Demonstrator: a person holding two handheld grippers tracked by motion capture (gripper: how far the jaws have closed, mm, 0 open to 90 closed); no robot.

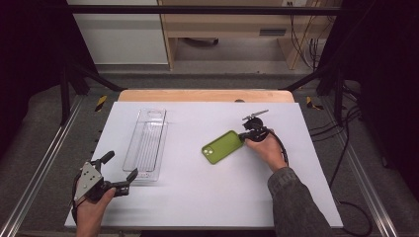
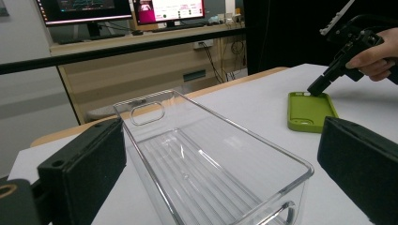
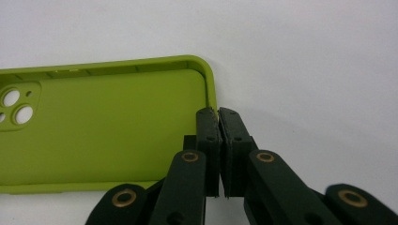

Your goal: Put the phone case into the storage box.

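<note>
Tabletop (image 1: pixel 197 197): white sheet over wooden board, carrying all items below.

Clear plastic bin (image 1: pixel 146 143): long, transparent, ribbed floor, cut-out handle at each end; placed left of centre, lengthwise away from the person; empty.

Green phone case (image 1: pixel 222 146): flat on the tabletop right of centre, open side up, camera cut-outs at the end away from the right claw; well apart from the bin. In the left gripper view, seen at (image 2: pixel 311 111), beyond the bin's far right rim.

Left claw (image 1: pixel 118 173): held in the left hand (image 1: pixel 91 210) at the near left corner of the tabletop, just beside the bin's near end; jaws spread wide, nothing between them. In the left gripper view, both black pads (image 2: pixel 82 171) flanking the bin's near end without contact.

Right claw (image 1: pixel 243 138): held in the right hand (image 1: pixel 267 148), tip at the right-hand end of the case. In the right gripper view (image 3: pixel 218 117), jaws pinched together on the case's thin side wall near its rounded corner, one pad inside the wall, one outside.
</note>
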